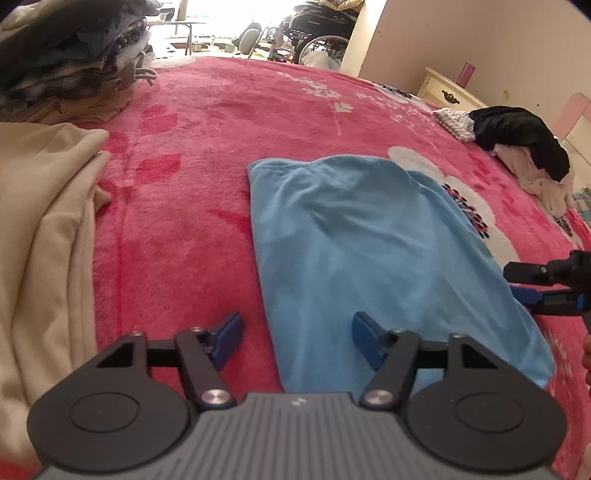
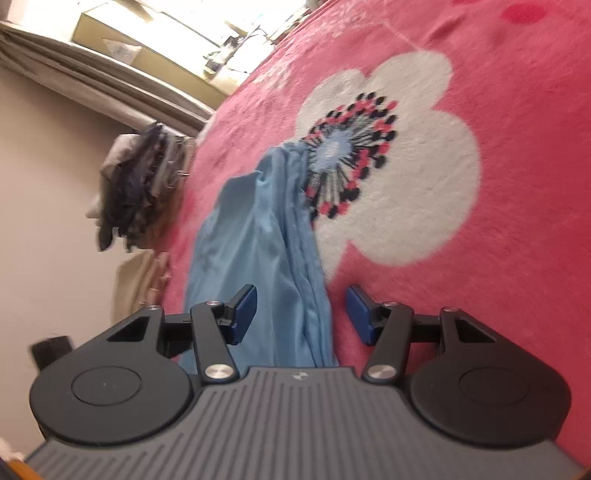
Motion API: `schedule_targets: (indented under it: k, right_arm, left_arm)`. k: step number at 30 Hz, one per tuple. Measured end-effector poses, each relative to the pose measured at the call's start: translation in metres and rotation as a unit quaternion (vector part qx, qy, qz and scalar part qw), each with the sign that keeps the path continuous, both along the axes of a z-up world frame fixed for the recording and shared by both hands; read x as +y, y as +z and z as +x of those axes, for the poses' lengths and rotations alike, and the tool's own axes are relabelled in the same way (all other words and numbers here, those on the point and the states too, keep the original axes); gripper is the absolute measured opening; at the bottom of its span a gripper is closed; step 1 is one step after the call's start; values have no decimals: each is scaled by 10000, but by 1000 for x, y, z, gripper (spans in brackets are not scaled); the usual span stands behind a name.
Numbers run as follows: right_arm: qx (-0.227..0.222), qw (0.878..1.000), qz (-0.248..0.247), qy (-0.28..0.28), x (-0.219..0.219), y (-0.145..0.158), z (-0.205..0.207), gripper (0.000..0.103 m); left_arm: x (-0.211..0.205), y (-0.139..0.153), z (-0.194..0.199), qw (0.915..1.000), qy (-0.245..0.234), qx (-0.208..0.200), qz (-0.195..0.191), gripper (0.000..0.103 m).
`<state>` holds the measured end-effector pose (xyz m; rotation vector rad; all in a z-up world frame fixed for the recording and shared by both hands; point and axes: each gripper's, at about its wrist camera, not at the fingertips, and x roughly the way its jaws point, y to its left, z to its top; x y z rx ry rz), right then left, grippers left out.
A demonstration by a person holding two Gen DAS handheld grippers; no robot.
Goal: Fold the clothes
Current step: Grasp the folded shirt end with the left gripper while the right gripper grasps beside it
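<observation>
A light blue garment [image 1: 369, 240] lies flat on the pink flowered blanket [image 1: 177, 229]. My left gripper [image 1: 297, 338] is open at the garment's near left edge: one blue pad is over the blanket, the other over the cloth, and neither presses on it. My right gripper [image 1: 535, 286] reaches in from the right at the garment's right edge. In the right wrist view, which is rolled sideways, the blue garment [image 2: 258, 236] runs between the spread fingers of the right gripper [image 2: 301, 314], with clear gaps to both pads.
A cream cloth [image 1: 48, 240] lies bunched at the left. A pile of folded dark clothes [image 1: 66, 62] sits at the back left. A heap of black and white clothes [image 1: 524, 147] is at the right, near a cream nightstand [image 1: 450, 92]. A wheelchair [image 1: 317, 33] stands beyond the bed.
</observation>
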<state>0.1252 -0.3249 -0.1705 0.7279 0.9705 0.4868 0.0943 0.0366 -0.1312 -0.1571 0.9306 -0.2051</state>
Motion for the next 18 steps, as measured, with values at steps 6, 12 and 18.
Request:
schedule_targets:
  k: [6, 12, 18]
  right_arm:
    - [69, 9989, 282, 363, 3, -8, 45, 53]
    - [40, 9949, 670, 756, 20, -19, 98, 52]
    - [-76, 9895, 791, 1211, 45, -24, 140, 44]
  left_arm:
    - [5, -7, 32, 9996, -4, -15, -265, 59]
    - [8, -13, 62, 9983, 10, -87, -581, 59]
    - [9, -20, 92, 9954, -3, -222, -934, 58]
